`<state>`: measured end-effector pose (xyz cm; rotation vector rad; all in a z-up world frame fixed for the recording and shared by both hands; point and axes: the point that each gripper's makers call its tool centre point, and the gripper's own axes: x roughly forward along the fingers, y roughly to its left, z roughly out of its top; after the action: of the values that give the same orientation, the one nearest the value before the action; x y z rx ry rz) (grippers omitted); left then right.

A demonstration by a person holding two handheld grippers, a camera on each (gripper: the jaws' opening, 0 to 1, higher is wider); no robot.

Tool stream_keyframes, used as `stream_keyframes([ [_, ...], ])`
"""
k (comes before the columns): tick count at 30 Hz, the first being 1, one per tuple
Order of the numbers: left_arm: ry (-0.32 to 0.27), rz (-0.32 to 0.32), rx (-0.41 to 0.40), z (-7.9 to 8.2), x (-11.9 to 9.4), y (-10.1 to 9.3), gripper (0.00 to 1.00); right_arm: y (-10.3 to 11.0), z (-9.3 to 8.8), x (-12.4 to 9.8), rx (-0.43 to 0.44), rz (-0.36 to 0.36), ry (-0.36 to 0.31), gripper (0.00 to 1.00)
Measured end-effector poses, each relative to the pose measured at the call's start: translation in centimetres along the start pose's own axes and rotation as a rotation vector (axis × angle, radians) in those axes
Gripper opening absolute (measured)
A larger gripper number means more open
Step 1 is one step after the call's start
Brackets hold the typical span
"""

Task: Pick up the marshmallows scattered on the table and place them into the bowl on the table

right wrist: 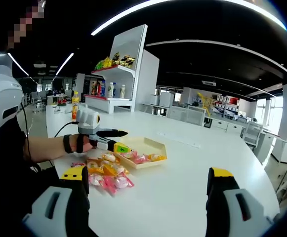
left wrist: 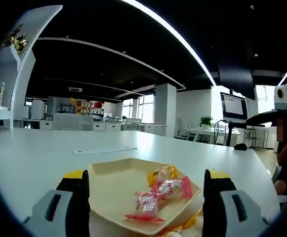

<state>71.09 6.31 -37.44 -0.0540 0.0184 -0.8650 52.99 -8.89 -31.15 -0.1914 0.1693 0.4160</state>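
Note:
A cream square bowl (left wrist: pixel 113 182) sits on the white table, straight ahead of my left gripper (left wrist: pixel 146 180). That gripper is open, and its yellow-tipped jaws stand wide apart on either side of the bowl. Three wrapped marshmallows (left wrist: pixel 165 190), pink and yellow, lie in the bowl. In the right gripper view the bowl (right wrist: pixel 150 144) lies mid-table, with a pile of wrapped marshmallows (right wrist: pixel 106 175) scattered just in front of it. My right gripper (right wrist: pixel 147 175) is open and holds nothing, well back from the pile. A hand holds the left gripper (right wrist: pixel 119 140) at the bowl's near edge.
A thin white strip (left wrist: pixel 103 149) lies on the table beyond the bowl. Desks, chairs and a monitor (left wrist: pixel 233 106) stand behind. A white shelf unit with bottles and snacks (right wrist: pixel 116 74) rises at the table's far end. The person's sleeve (right wrist: pixel 15 163) is at the left.

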Motion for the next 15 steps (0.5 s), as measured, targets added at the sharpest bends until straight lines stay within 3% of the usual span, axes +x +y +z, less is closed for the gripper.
stream_keyframes([
  [6, -0.021, -0.002, 0.026, 1.6, -1.6, 0.1, 0.95, -0.4, -0.3, -0.6, -0.004, -0.006, 0.007, 0.97],
  [11, 0.023, -0.001, 0.031, 1.7, -3.5, 0.1, 0.95, -0.4, -0.3, -0.4, 0.008, -0.005, -0.005, 0.97],
  [15, 0.025, 0.007, 0.032, 2.2, -5.1, 0.1, 0.95, 0.3, -0.6, 0.2, 0.003, 0.015, 0.002, 0.97],
])
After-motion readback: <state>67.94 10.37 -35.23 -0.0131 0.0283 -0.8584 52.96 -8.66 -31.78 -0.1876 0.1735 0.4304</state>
